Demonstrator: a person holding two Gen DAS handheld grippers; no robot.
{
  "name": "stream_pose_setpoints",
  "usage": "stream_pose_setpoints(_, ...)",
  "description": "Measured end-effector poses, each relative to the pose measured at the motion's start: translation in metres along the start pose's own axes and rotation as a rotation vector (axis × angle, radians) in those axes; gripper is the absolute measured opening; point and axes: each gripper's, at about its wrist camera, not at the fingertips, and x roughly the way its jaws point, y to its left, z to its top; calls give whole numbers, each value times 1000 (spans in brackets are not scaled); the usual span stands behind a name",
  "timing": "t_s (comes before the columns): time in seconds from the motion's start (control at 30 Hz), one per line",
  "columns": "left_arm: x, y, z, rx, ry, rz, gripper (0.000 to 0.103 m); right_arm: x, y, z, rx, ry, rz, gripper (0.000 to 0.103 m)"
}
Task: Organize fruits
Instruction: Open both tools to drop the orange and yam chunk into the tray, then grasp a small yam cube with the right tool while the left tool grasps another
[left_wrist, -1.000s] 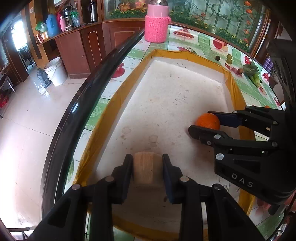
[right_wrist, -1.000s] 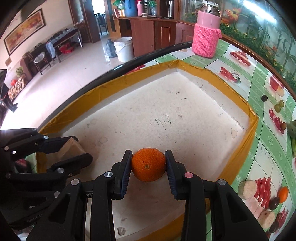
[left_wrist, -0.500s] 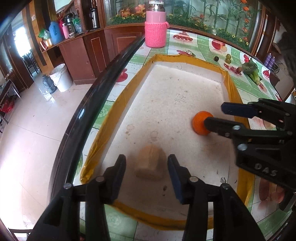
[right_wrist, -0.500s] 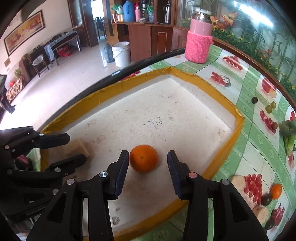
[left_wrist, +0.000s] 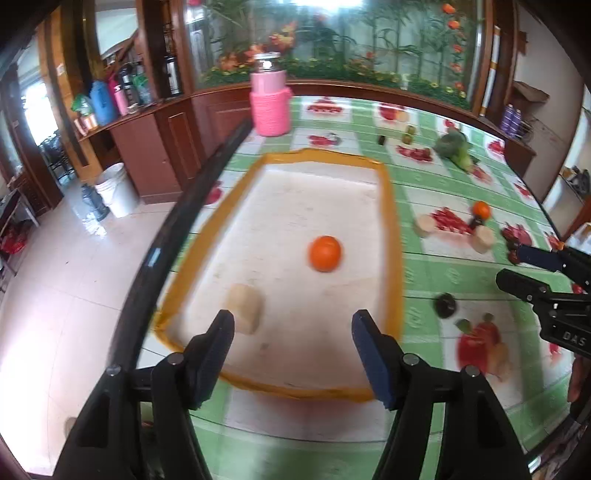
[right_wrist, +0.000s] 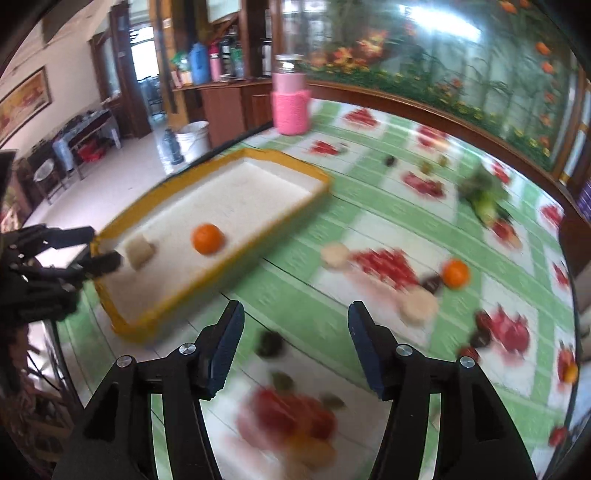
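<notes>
The orange (left_wrist: 324, 253) lay free on the pale floor of the yellow-rimmed tray (left_wrist: 392, 236), well clear of both tools, with the tan block (left_wrist: 245, 308) resting nearer the tray's front left corner. A second earlier each had been clamped between fingers; half a second earlier the fingers had already parted around them; now the left gripper (left_wrist: 293, 345) had drawn back over the tray's near rim with its jaws wide apart and nothing between them, and the right gripper (right_wrist: 295, 338) had swung away over the green fruit-print tablecloth (right_wrist: 295, 258), jaws likewise spread and empty. That meant two pieces were delivered and both tools were free for the next pick (motion blur in both views fitted a quick retreat). Loose items remained outside the tray: a second orange (right_wrist: 456, 273), two pale round pieces (right_wrist: 417, 304) near it, and a small dark fruit (right_wrist: 270, 343) just ahead of the right gripper's fingers. Judging by position, that dark fruit or the second orange looked the likeliest next target, though the printed fruit pictures on the cloth made small real items hard to tell apart.
</notes>
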Motion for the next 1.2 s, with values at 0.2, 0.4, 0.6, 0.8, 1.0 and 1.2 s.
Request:
stream_pose_setpoints(0.2,-10,-53,-9,62,1,-115,81,-19,-55,-57,146,55,-104,58)
stream_pose_setpoints(0.4,-10,-110,-22,142,21,-203,90,-40,-87,-95,259,68,-137,58)
stream_pose_setpoints(0.6,-7,-148,-34,216,65,-221,90,-51,-108,-114,301,59,-149,58)
stream_pose_setpoints(0.8,-6,-163,-46,248,99,-221,90,-53,-120,-117,303,40,-128,71)
stream_pose_setpoints(1.0,-7,-166,-50,245,116,-199,90,-33,-121,-94,266,24,-37,72)
stream_pose_setpoints(1.2,-11,-162,-53,223,119,-178,90,3,-113,-77,196,60,65,67)
